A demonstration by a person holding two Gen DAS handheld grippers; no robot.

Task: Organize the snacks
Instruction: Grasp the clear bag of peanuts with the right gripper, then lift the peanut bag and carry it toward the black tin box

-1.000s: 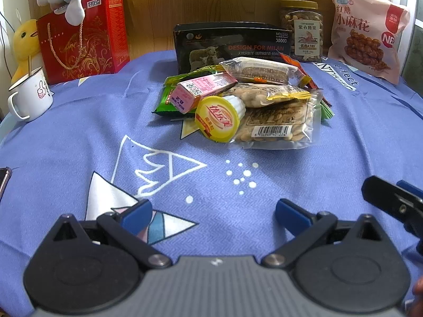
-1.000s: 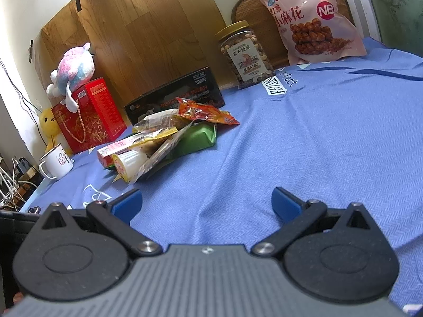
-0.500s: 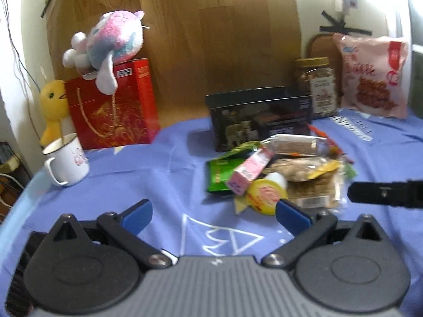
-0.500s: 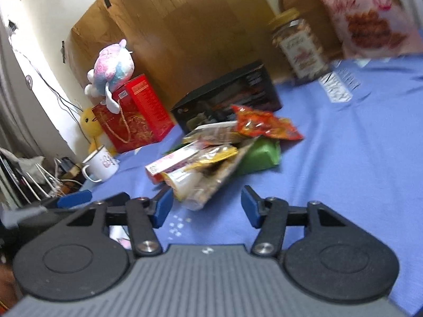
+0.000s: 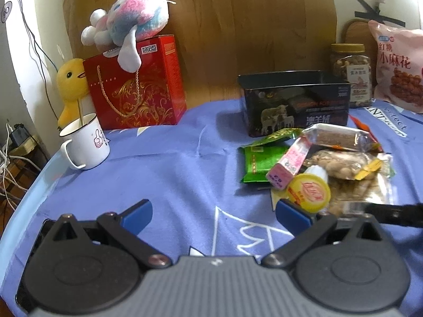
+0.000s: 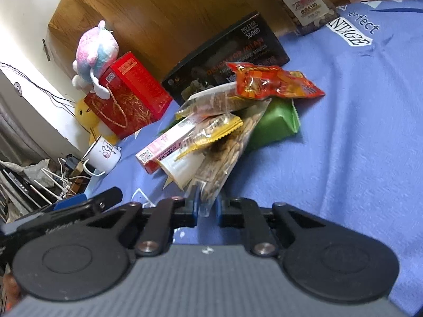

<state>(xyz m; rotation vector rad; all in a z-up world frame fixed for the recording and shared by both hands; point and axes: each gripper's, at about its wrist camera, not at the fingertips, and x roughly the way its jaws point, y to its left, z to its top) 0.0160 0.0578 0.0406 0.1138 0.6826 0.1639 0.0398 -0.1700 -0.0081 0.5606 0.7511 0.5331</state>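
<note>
Closure is the news: your right gripper [image 6: 207, 206], which stood wide apart a second ago and half shut a moment later, has now drawn its blue pads in on the near corner of the clear plastic bag of pale nuts [image 6: 224, 155] at the bottom of the snack pile. The pads look pressed against the film, so you appear to have it pinched, though only by its edge. Your left gripper [image 5: 211, 215] has lifted its view off the cloth and hangs released, jaws wide, just short of the yellow-lidded cup [image 5: 309, 191].

That bag lies undermost on the blue-clothed worktop [image 5: 164, 174]; the pink carton [image 6: 169, 142], the yellow-edged packet [image 6: 211, 132], the brown bar in clear wrap [image 6: 211, 100] and the red-orange packet [image 6: 275, 82] all rest on or against it, with the green pouch [image 6: 277, 124] beside it. The black open tin box [image 5: 296, 103] stands just behind the pile and seems the likely home for these.

Pull the bag now and you will probably tumble whatever sits on top, so draw slowly and low.
</note>
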